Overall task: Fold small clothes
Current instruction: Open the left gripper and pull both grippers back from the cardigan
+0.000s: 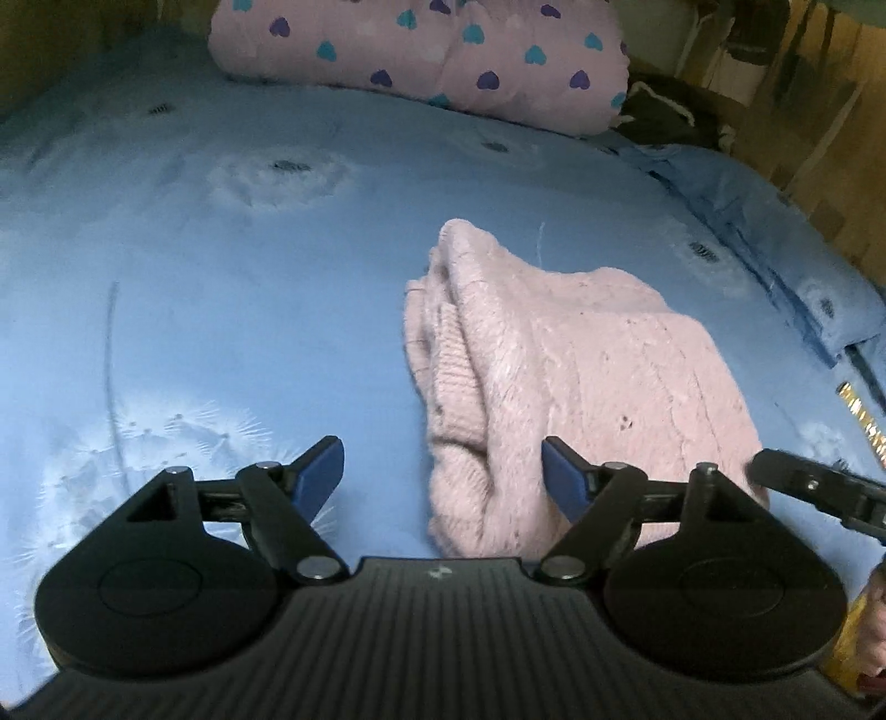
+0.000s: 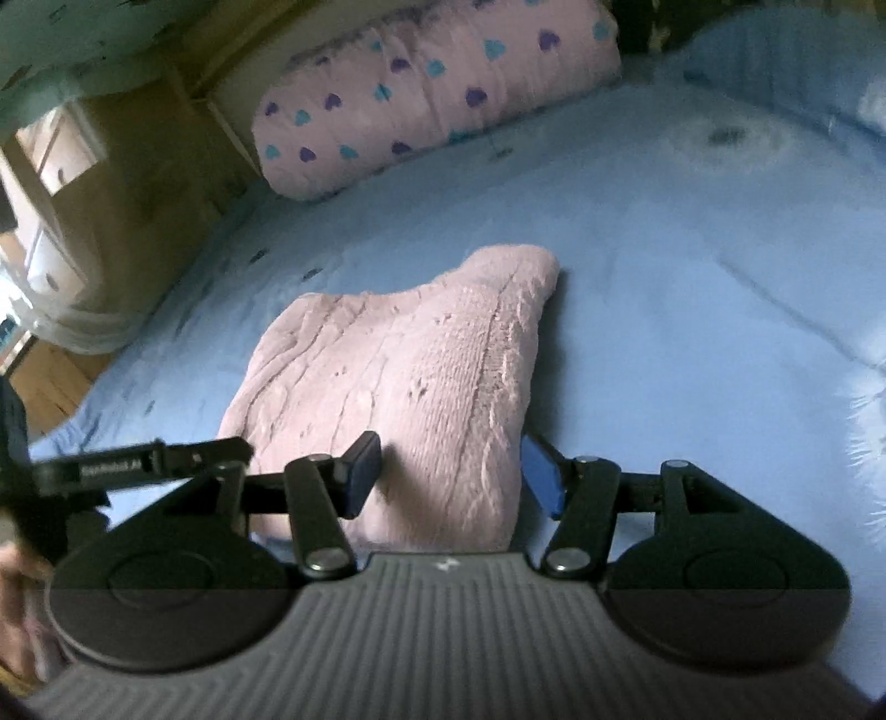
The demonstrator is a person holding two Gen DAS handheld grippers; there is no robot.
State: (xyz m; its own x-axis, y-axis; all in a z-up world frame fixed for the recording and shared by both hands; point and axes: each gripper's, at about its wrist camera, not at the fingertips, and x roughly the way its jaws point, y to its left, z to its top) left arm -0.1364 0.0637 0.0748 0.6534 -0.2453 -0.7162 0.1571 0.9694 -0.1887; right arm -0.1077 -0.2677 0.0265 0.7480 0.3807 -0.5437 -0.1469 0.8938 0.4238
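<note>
A folded pink knit sweater lies on the blue bedsheet. My left gripper is open, its jaws straddling the sweater's near left folded edge, with the right finger over the knit. In the right wrist view the sweater fills the middle, and my right gripper is open with its jaws wide around the sweater's near end. The other gripper's black finger shows at the right edge of the left view and at the left of the right view.
A pink pillow with blue and purple hearts lies at the head of the bed, also in the right wrist view. Wooden furniture stands beside the bed. A wood floor and pale bag lie past the bed edge.
</note>
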